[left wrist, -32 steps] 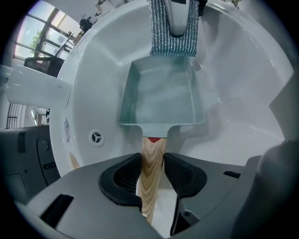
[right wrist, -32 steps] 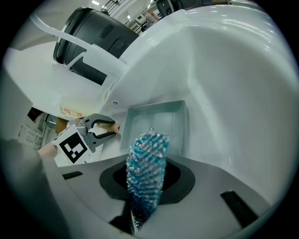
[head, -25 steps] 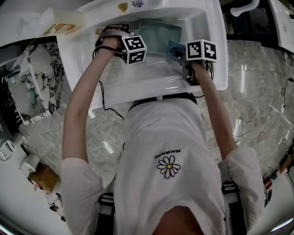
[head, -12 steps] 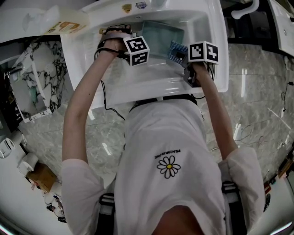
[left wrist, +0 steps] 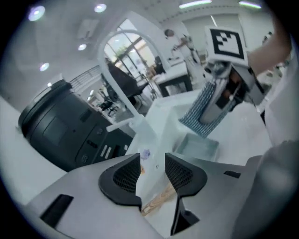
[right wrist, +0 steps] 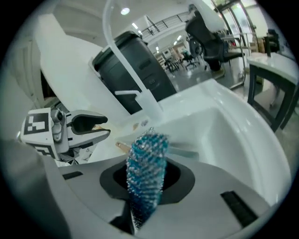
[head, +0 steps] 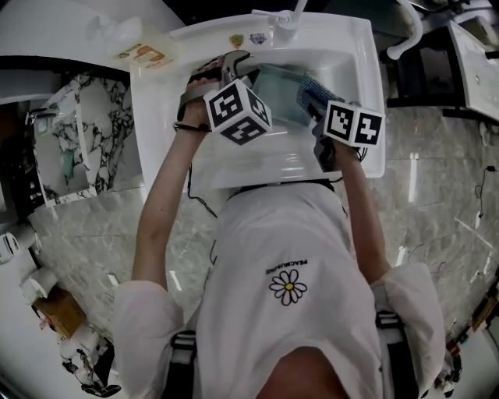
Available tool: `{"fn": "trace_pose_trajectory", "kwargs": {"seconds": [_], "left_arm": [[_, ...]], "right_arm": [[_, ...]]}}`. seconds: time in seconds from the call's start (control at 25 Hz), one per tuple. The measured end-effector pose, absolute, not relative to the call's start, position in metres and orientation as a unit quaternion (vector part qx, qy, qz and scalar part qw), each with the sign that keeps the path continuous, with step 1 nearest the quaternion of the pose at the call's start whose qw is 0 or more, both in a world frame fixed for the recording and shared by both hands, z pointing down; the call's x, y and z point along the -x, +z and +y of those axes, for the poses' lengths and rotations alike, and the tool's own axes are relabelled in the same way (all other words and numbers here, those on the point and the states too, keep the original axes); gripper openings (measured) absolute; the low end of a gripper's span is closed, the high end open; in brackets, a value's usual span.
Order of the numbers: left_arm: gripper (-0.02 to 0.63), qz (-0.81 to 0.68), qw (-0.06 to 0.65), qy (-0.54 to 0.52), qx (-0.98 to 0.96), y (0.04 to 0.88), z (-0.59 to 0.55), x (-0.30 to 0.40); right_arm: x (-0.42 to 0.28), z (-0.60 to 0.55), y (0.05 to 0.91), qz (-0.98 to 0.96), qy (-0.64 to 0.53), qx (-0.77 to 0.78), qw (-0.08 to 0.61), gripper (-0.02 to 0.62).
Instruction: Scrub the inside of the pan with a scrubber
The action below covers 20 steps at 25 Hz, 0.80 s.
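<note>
A rectangular pan (head: 277,92) lies in the white sink, and its wooden handle (left wrist: 158,201) points toward my left side. My left gripper (head: 232,64) hangs above that handle. Its jaws have just been closing a little but stand apart; the handle shows through the gap (left wrist: 153,161) below them, and the pads do not press on it. My right gripper (right wrist: 147,179) is shut on a blue sparkly scrubber (right wrist: 145,172), held upright above the pan's right end. From the left gripper view the scrubber (left wrist: 198,116) hangs over the pan (left wrist: 201,148).
The sink basin (head: 347,54) has a tall white faucet (head: 284,17) at its far rim. A large black appliance (left wrist: 60,126) stands behind the sink. A printed packet (head: 140,53) lies on the counter to the sink's left. A marble floor surrounds the sink.
Both grippers have risen out of the basin toward the head camera. The left one has rolled, its marker cube now corner-on. The scrubber has lifted off the pan.
</note>
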<state>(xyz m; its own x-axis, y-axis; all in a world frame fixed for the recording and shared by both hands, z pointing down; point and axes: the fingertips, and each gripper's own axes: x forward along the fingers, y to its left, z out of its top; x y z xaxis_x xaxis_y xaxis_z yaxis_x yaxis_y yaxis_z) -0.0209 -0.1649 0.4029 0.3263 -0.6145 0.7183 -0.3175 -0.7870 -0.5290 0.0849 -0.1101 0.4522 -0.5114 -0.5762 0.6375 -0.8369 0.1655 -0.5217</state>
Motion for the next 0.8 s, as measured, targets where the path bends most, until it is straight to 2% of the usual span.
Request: {"fn": "trace_pose_trajectory", "kwargs": {"seconds": [0.24, 0.44, 0.52, 0.68, 0.8], "left_arm": [[0.164, 0.395, 0.025, -0.312, 0.864, 0.326, -0.122, 0.016], [0.080, 0.500, -0.047, -0.125, 0.856, 0.277, -0.110, 0.038], [0.069, 0.542, -0.061, -0.070, 0.835, 0.270, -0.107, 0.052], [0.020, 0.578, -0.044, -0.045, 0.813, 0.271, -0.101, 0.066], [0.017, 0.581, -0.045, -0.047, 0.812, 0.277, -0.100, 0.069]], "right_arm": [[-0.072, -0.116, 0.380, -0.800, 0.313, -0.496, 0.127, 0.057], [-0.065, -0.111, 0.329, -0.824, 0.193, -0.521, 0.106, 0.057], [-0.065, -0.108, 0.316, -0.825, 0.154, -0.536, 0.093, 0.058], [-0.061, -0.103, 0.308, -0.825, 0.112, -0.547, 0.084, 0.058], [-0.058, -0.101, 0.308, -0.827, 0.095, -0.546, 0.091, 0.058]]}}
